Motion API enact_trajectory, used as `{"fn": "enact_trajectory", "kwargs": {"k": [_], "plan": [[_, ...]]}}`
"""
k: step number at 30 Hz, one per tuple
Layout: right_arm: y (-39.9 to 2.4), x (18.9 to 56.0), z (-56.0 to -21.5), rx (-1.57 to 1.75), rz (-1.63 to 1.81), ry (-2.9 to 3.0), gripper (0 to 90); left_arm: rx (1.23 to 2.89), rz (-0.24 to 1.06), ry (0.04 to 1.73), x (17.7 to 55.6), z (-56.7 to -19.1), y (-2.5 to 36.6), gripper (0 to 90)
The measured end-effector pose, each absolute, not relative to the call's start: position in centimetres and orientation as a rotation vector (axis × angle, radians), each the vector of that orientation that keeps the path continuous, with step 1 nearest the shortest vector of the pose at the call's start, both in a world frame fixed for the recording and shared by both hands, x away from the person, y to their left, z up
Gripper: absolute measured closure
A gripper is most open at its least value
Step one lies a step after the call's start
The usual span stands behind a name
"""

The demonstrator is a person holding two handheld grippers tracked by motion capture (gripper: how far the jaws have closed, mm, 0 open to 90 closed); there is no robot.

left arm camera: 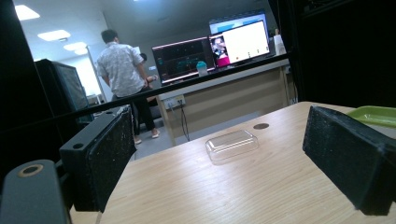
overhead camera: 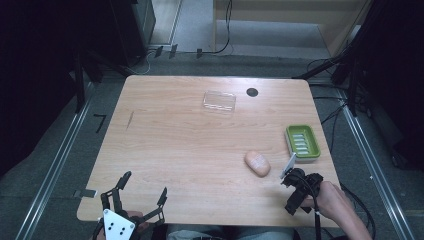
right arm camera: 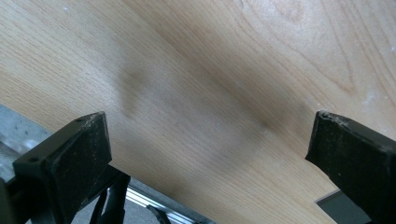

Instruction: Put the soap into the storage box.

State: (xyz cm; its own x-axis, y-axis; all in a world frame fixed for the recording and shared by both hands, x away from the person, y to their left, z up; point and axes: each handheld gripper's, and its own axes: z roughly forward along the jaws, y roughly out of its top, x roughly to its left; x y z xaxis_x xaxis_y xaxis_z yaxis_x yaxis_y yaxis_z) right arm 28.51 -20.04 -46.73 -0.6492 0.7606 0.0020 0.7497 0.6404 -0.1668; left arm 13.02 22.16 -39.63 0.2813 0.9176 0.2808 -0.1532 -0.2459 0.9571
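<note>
The soap point(overhead camera: 257, 163) lies on the worktop point(overhead camera: 190, 150), just left of the green dish point(overhead camera: 302, 142) and apart from it. The right hand-held gripper point(overhead camera: 295, 192) sits below the dish, near the soap, jaws wide and empty. The left hand-held gripper point(overhead camera: 142, 192) is far left of the dish, also wide and empty. A clear lid point(overhead camera: 219, 101) lies well above the soap.

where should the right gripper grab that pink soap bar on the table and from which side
Take the soap bar across its short width, at the middle, coming straight down from above. It lies flat and bare on the table, its long axis slanting, so the jaws should turn to span the narrow sides. The right gripper, open, sits just to its right; the green soap dish leaves room.
</note>
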Motion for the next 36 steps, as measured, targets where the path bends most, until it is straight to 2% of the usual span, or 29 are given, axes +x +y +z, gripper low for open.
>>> {"fn": "enact_trajectory", "kwargs": {"k": [36], "plan": [[-17.1,30.0,-45.2,-1.227,0.207,-2.848,0.0,1.437,1.215,0.768,12.8,-39.6,22.4,9.9]]}}
